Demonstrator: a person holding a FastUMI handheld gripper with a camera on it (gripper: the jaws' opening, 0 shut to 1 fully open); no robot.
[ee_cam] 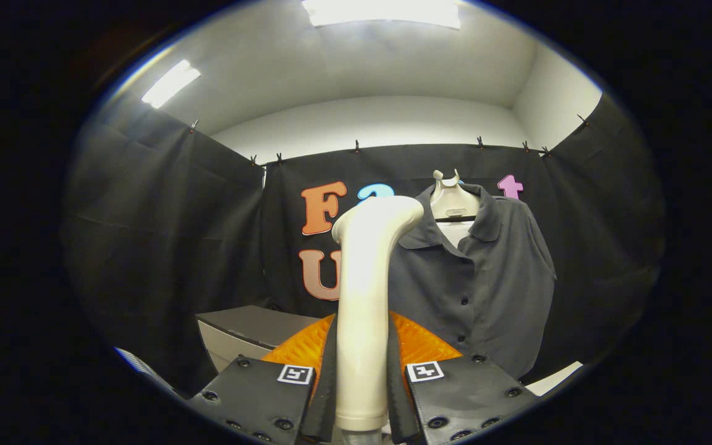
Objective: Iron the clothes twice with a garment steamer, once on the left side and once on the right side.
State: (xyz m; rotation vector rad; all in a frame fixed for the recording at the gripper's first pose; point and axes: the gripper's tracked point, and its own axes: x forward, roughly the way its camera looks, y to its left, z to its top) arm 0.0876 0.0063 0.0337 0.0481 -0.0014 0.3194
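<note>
Black cloth walls close off the booth under a white ceiling with bright light panels. Nearest, the gripper (362, 395) has its fingers (257, 395) closed narrow on the cream plastic garment steamer handle (362, 309), one finger pressing each side of the shaft, which stands upright between them. At the top, the handle bends right into the steamer head (387, 213), aimed toward the clothing. Just beyond the fingers and to the right hangs the dark grey short-sleeved button-up shirt (486, 272) on a pale moulded hanger form (452, 198), well apart from the head. Left of the handle and farther off, a grey box-like tabletop (238, 327) sits against the cloth.

The handle looks stiff, smooth and likely slippery, so a firm hold low on the straight shaft, as now, seems the right place. The head overhangs to one side and may try to twist in the grip. The shirt looks light and soft; it will probably swing or yield under contact, so gentle strokes seem wise.
</note>
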